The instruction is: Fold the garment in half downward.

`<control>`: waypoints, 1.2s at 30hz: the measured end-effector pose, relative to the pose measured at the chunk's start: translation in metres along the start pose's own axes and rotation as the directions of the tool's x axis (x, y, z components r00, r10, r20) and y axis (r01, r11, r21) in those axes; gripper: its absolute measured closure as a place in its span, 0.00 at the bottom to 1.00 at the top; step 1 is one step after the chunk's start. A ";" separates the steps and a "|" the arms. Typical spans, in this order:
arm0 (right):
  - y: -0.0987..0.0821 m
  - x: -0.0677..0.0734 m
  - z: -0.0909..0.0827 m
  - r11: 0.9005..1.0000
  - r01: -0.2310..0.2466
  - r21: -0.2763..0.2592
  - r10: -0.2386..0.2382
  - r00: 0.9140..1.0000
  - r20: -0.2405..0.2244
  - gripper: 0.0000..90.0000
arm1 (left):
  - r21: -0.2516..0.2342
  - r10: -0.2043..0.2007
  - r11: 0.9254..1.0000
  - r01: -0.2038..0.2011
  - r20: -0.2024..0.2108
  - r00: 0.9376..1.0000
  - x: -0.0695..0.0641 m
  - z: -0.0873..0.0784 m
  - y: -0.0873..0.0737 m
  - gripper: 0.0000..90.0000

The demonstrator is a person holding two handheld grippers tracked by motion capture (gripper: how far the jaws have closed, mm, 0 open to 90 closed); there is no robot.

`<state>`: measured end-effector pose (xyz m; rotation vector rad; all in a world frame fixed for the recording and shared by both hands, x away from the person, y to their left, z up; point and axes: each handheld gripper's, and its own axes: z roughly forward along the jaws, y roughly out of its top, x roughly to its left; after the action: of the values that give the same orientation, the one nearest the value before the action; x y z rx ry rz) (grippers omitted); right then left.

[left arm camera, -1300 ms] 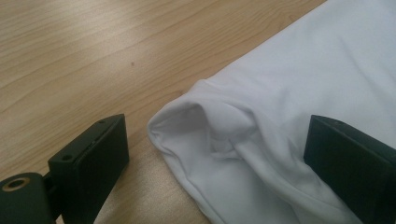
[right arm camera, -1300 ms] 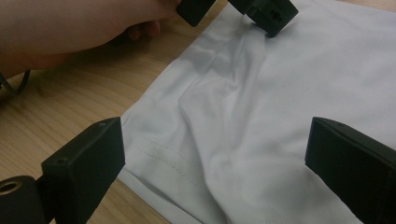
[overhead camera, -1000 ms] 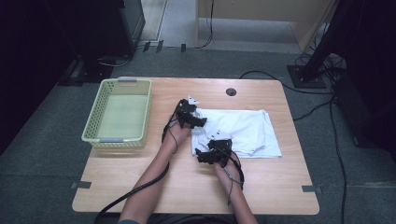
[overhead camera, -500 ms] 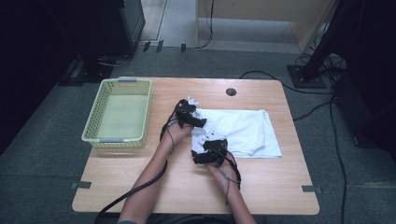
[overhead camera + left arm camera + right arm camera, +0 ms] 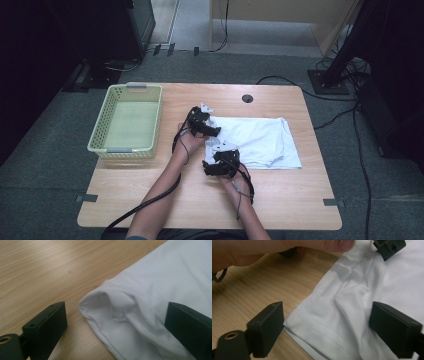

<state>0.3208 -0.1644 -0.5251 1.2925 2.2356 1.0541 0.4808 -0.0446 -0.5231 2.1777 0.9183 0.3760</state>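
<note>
Clearly, one green mesh basket (image 5: 125,120) is seen near the desk's (image 5: 280,200) left edge, and nothing is held inside it. One white folded garment (image 5: 260,140) is spread flat right of the desk's middle. Two grippers are set at its left edge. The left gripper (image 5: 115,322) is held with jaws apart around a bunched fold at the far corner. The right gripper (image 5: 327,332) has just been narrowing; its jaws are spread around the stitched hem at the near corner, unclamped.

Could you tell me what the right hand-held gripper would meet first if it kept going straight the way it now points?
Most likely the stitched hem of the white cloth, already lying between its open jaws.
</note>
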 end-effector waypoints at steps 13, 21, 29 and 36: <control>-0.001 -0.001 -0.003 1.000 -0.005 -0.024 0.006 0.997 0.071 0.53 | -0.057 0.056 0.997 -0.052 0.080 0.995 -0.005 -0.007 -0.004 0.44; -0.002 -0.003 -0.006 1.000 -0.012 -0.029 0.014 0.996 0.083 0.82 | -0.054 0.068 0.997 -0.061 0.142 0.988 -0.008 -0.010 -0.004 0.75; 0.000 -0.009 -0.007 1.000 -0.011 -0.011 0.012 0.998 0.060 0.93 | -0.033 0.021 0.999 -0.016 0.166 0.986 -0.010 -0.012 -0.004 0.88; 0.004 -0.011 -0.013 1.000 -0.015 -0.009 0.015 1.000 0.016 0.93 | -0.039 -0.001 0.999 0.008 0.186 0.983 -0.007 -0.020 -0.002 0.89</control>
<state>0.3204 -0.1782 -0.5143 1.3118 2.2098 1.0546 0.4648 -0.0384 -0.5109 2.1327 0.8053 0.1828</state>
